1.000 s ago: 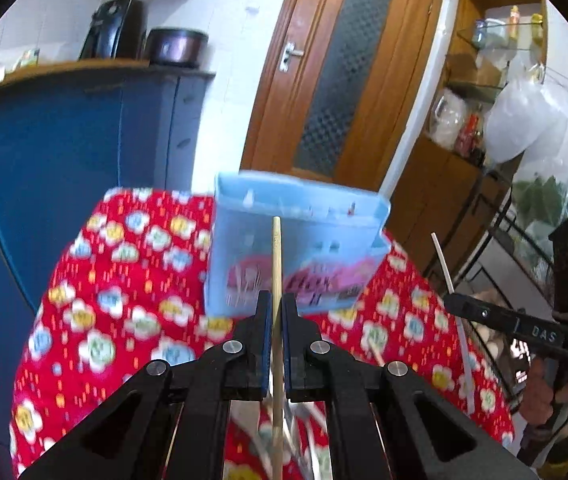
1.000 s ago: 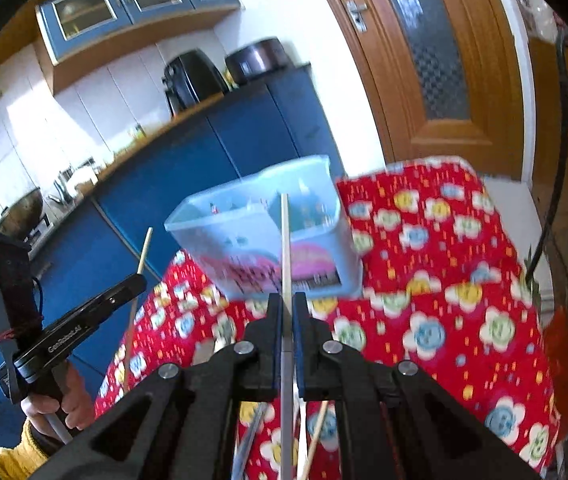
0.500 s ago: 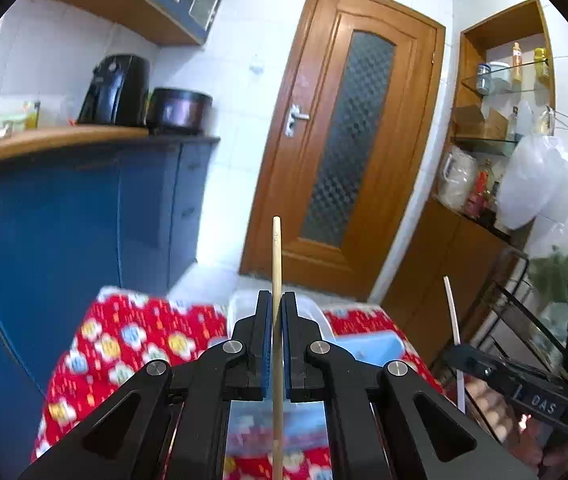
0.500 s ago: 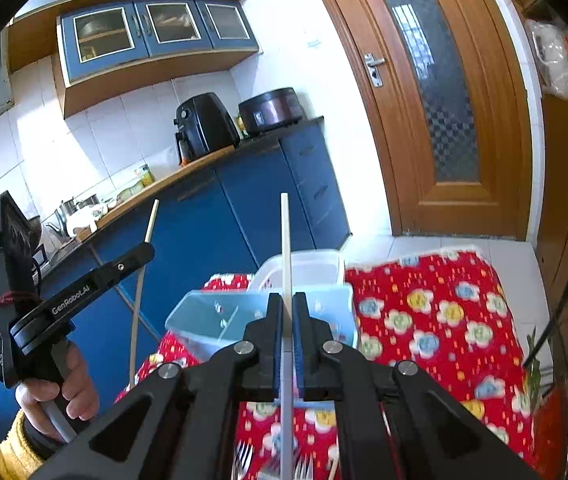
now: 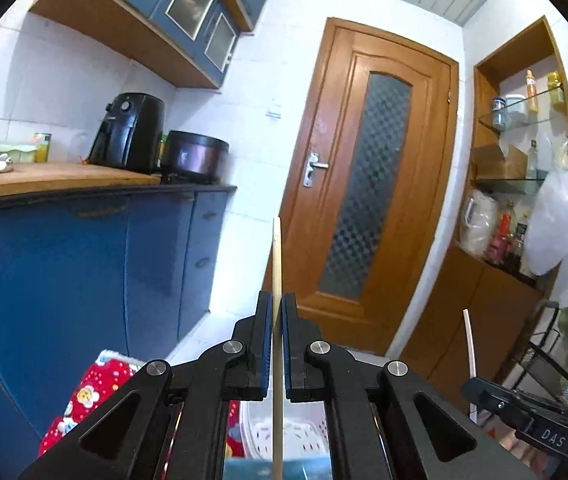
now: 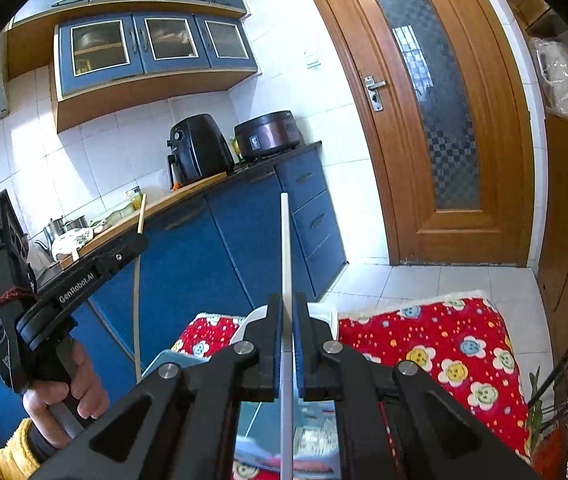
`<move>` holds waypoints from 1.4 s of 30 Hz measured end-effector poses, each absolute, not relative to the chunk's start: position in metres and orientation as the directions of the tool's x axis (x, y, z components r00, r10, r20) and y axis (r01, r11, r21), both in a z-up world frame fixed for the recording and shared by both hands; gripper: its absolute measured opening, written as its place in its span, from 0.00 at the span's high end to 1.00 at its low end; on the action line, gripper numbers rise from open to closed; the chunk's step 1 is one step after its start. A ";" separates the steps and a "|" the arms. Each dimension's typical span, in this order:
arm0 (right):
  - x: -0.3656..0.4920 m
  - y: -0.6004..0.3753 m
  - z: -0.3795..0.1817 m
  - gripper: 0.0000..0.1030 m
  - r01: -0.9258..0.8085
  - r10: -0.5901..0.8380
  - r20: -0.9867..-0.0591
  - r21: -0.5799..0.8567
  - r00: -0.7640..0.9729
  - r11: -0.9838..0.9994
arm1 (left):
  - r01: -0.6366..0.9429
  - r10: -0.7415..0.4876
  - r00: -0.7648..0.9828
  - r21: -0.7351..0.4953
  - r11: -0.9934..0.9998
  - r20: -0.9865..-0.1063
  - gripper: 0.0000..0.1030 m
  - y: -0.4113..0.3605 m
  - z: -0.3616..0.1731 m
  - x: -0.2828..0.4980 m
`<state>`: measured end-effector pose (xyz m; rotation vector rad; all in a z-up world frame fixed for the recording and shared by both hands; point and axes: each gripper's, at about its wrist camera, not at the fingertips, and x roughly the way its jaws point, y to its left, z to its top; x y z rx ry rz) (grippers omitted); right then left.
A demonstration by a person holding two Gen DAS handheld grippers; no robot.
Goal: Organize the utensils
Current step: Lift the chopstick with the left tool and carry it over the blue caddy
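Note:
My left gripper (image 5: 277,304) is shut on a wooden chopstick (image 5: 276,256) that stands upright; both also show in the right wrist view, the gripper (image 6: 84,276) at left with the chopstick (image 6: 137,280). My right gripper (image 6: 287,312) is shut on a white chopstick (image 6: 285,240), also upright; its tip shows in the left wrist view (image 5: 469,340). Both are tilted up and raised above the light blue plastic bin (image 6: 164,364), mostly hidden below the jaws. Only a white perforated basket (image 5: 296,436) shows beneath the left gripper.
The table has a red flowered cloth (image 6: 436,344). Blue cabinets (image 5: 84,272) with an air fryer (image 5: 128,132) and a cooker (image 5: 194,156) stand to the left. A wooden door (image 5: 368,192) is ahead. Shelves (image 5: 524,152) and a wire rack (image 5: 544,356) are to the right.
Both grippers have risen and tilted upward with their chopsticks. The blue bin and tablecloth have dropped from mid-frame to the bottom edge of both views.

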<state>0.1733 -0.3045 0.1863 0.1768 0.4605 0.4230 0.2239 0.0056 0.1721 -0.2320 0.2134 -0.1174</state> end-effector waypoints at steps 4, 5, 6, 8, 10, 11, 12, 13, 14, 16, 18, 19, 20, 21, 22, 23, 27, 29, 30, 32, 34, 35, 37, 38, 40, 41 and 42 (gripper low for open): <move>0.181 -0.301 0.181 0.94 -0.364 0.433 -0.353 0.247 0.829 0.898 | 0.066 -0.109 0.977 -0.225 0.972 -0.185 0.96 0.006 0.163 0.232; 0.183 -0.300 0.179 0.94 -0.365 0.431 -0.346 0.242 0.833 0.899 | 0.061 -0.102 0.978 -0.220 0.974 -0.183 0.96 0.005 0.160 0.234; 0.184 -0.299 0.177 0.94 -0.364 0.427 -0.341 0.235 0.837 0.901 | 0.056 -0.097 0.978 -0.214 0.975 -0.183 0.96 0.004 0.158 0.234; 0.187 -0.295 0.171 0.94 -0.363 0.416 -0.330 0.211 0.847 0.908 | 0.044 -0.079 0.981 -0.193 0.980 -0.178 0.96 0.001 0.150 0.234; 0.190 -0.291 0.165 0.94 -0.364 0.408 -0.325 0.189 0.853 0.912 | 0.034 -0.064 0.983 -0.173 0.984 -0.173 0.96 -0.003 0.144 0.233; 0.190 -0.290 0.161 0.94 -0.364 0.403 -0.324 0.176 0.856 0.915 | 0.028 -0.056 0.984 -0.163 0.986 -0.168 0.96 -0.005 0.140 0.232; 0.190 -0.289 0.158 0.94 -0.364 0.399 -0.322 0.167 0.858 0.916 | 0.025 -0.050 0.985 -0.155 0.988 -0.164 0.96 -0.006 0.137 0.230; 0.190 -0.289 0.155 0.94 -0.364 0.396 -0.320 0.158 0.861 0.918 | 0.023 -0.047 0.986 -0.150 0.988 -0.161 0.96 -0.008 0.135 0.228; 0.191 -0.289 0.152 0.94 -0.363 0.393 -0.320 0.153 0.862 0.919 | 0.020 -0.043 0.986 -0.145 0.989 -0.158 0.96 -0.009 0.131 0.227; 0.192 -0.289 0.147 0.94 -0.360 0.388 -0.323 0.146 0.863 0.921 | 0.018 -0.040 0.987 -0.137 0.990 -0.158 0.96 -0.011 0.126 0.224; 0.191 -0.289 0.143 0.94 -0.358 0.384 -0.323 0.141 0.865 0.923 | 0.015 -0.036 0.987 -0.133 0.991 -0.159 0.96 -0.011 0.121 0.223; 0.191 -0.289 0.141 0.94 -0.356 0.380 -0.323 0.133 0.867 0.925 | 0.011 -0.032 0.987 -0.132 0.991 -0.160 0.96 -0.011 0.118 0.222; 0.191 -0.288 0.140 0.94 -0.355 0.376 -0.324 0.123 0.868 0.927 | 0.010 -0.031 0.986 -0.132 0.991 -0.162 0.96 -0.011 0.115 0.221; 0.190 -0.288 0.138 0.94 -0.354 0.372 -0.324 0.116 0.870 0.928 | 0.011 -0.033 0.986 -0.132 0.991 -0.166 0.96 -0.012 0.114 0.221; 0.190 -0.287 0.137 0.94 -0.354 0.370 -0.322 0.109 0.871 0.929 | 0.011 -0.034 0.984 -0.131 0.991 -0.174 0.96 -0.012 0.111 0.222; 0.188 -0.287 0.137 0.94 -0.355 0.369 -0.322 0.105 0.872 0.929 | 0.009 -0.033 0.983 -0.129 0.992 -0.179 0.96 -0.013 0.110 0.222; 0.185 -0.286 0.135 0.94 -0.353 0.367 -0.324 0.104 0.872 0.930 | 0.008 -0.033 0.980 -0.129 0.992 -0.194 0.96 -0.014 0.105 0.223; 0.184 -0.286 0.134 0.94 -0.348 0.364 -0.332 0.107 0.871 0.931 | 0.008 -0.032 0.980 -0.123 0.992 -0.196 0.96 -0.015 0.103 0.222; 0.184 -0.286 0.134 0.94 -0.349 0.364 -0.334 0.108 0.869 0.931 | 0.009 -0.032 0.980 -0.116 0.993 -0.197 0.96 -0.015 0.103 0.222; 0.183 -0.286 0.133 0.94 -0.345 0.360 -0.338 0.107 0.869 0.933 | 0.014 -0.036 0.979 -0.111 0.994 -0.201 0.96 -0.015 0.104 0.221; 0.181 -0.287 0.133 0.93 -0.346 0.363 -0.338 0.111 0.868 0.931 | 0.017 -0.040 0.978 -0.116 0.993 -0.205 0.96 -0.014 0.104 0.221; 0.181 -0.287 0.134 0.93 -0.347 0.365 -0.338 0.114 0.867 0.931 | 0.018 -0.041 0.978 -0.117 0.993 -0.206 0.96 -0.014 0.105 0.221; 0.179 -0.288 0.135 0.93 -0.352 0.371 -0.339 0.118 0.865 0.928 | 0.015 -0.040 0.978 -0.119 0.993 -0.206 0.96 -0.013 0.105 0.220; 0.177 -0.288 0.135 0.93 -0.353 0.372 -0.341 0.118 0.864 0.928 | 0.016 -0.041 0.978 -0.119 0.993 -0.207 0.96 -0.012 0.105 0.219; 0.175 -0.287 0.136 0.87 -0.354 0.373 -0.343 0.117 0.862 0.928 | 0.013 -0.037 0.977 -0.116 0.993 -0.208 0.95 -0.012 0.106 0.218; 0.174 -0.287 0.138 0.84 -0.355 0.374 -0.344 0.119 0.861 0.927 | 0.012 -0.036 0.977 -0.115 0.993 -0.211 0.95 -0.012 0.106 0.217; 0.173 -0.287 0.138 0.80 -0.355 0.376 -0.344 0.124 0.861 0.927 | 0.013 -0.038 0.975 -0.114 0.993 -0.217 0.93 -0.012 0.107 0.216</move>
